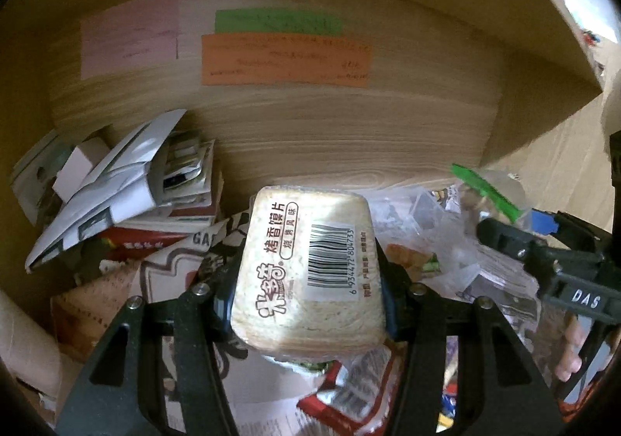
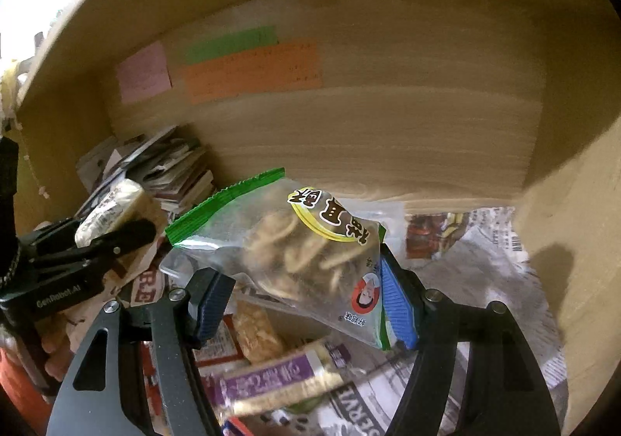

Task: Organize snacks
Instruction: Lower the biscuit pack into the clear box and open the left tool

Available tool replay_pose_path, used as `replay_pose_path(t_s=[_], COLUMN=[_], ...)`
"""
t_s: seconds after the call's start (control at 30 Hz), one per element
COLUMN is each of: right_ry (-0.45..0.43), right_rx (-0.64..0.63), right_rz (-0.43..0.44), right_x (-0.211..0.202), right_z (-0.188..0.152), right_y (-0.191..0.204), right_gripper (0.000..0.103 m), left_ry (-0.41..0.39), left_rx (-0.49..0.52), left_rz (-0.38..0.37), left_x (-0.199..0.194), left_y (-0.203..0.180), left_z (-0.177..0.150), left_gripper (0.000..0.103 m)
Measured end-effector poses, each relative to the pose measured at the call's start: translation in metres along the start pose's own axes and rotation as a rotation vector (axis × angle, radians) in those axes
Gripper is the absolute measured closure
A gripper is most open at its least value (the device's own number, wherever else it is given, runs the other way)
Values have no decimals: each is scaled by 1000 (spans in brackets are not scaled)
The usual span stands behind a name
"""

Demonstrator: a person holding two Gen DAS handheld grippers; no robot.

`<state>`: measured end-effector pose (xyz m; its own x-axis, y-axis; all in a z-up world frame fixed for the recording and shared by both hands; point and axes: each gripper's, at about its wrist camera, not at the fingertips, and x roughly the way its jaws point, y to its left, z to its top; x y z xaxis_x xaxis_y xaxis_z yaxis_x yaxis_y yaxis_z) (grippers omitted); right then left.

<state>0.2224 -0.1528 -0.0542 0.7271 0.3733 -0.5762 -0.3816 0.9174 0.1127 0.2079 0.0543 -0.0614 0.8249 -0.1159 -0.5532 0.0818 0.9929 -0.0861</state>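
Note:
My left gripper (image 1: 306, 280) is shut on a beige pack of toasted bun slices (image 1: 306, 265) with a barcode label, held above the snack pile inside a wooden shelf compartment. My right gripper (image 2: 306, 292) is shut on a clear bag of crackers (image 2: 302, 253) with a green top edge. The left gripper (image 2: 116, 238) with its beige pack (image 2: 112, 211) shows at the left of the right wrist view. The right gripper (image 1: 500, 230) and the bag's green edge (image 1: 485, 187) show at the right of the left wrist view.
Loose snack packs lie below on newspaper (image 2: 485, 261), among them a purple-labelled bar (image 2: 279, 377) and a red-and-white pack (image 1: 349, 389). A stack of papers and booklets (image 1: 128, 183) fills the back left corner. Pink, green and orange notes (image 1: 283, 59) stick to the wooden back wall.

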Motion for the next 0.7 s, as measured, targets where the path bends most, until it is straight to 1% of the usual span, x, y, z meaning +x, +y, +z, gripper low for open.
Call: replay_pose_path(t_s=[0.23,0.47,0.7], right_ry=[67,163,229], right_rx=[-9,-17,-33], right_rz=[-1,10,12], right_x=[32,72,96], right_z=[4,5,1], right_y=[4,5,3], right_gripper=[37,37,36], left_ry=[52,139,206], left_rx=[9,11,0], left_rz=[0,13,-8], left_x=[34,76,98], left_y=[-3,-1,5], left_z=[7,6,-1], left_gripper=[48,48,48])
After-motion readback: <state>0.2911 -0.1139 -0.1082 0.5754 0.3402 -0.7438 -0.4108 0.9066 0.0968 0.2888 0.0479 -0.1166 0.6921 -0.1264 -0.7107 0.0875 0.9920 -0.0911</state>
